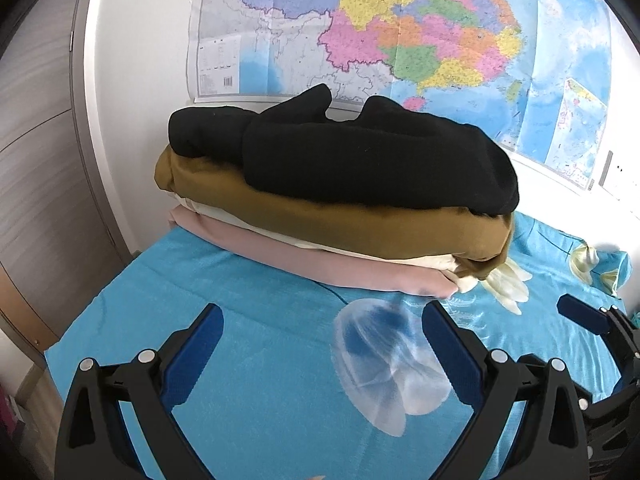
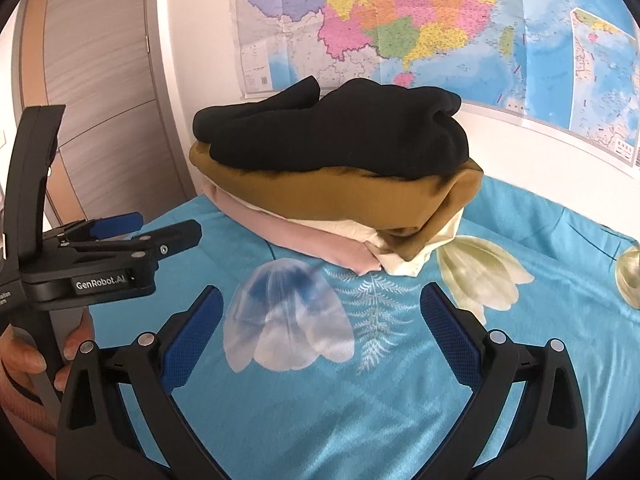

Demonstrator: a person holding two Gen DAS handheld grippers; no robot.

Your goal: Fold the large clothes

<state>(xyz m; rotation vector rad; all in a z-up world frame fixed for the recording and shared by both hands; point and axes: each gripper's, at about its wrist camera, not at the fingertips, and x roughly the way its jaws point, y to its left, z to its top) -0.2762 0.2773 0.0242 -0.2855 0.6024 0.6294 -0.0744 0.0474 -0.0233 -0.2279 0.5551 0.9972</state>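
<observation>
A stack of folded clothes sits on the blue bed against the wall: a black garment (image 1: 360,156) on top, a mustard one (image 1: 320,220) under it, then cream and pink (image 1: 304,256) ones. The same stack shows in the right wrist view, with the black garment (image 2: 336,132) above the mustard one (image 2: 340,200). My left gripper (image 1: 322,320) is open and empty, above the sheet just short of the stack. My right gripper (image 2: 322,300) is open and empty too. The left gripper also shows at the left edge of the right wrist view (image 2: 132,232).
The blue floral bedsheet (image 2: 320,400) covers the bed. A large map (image 1: 400,28) hangs on the wall behind the stack. A wooden wardrobe (image 1: 40,140) stands at the left. The right gripper's finger shows at the right of the left wrist view (image 1: 580,312).
</observation>
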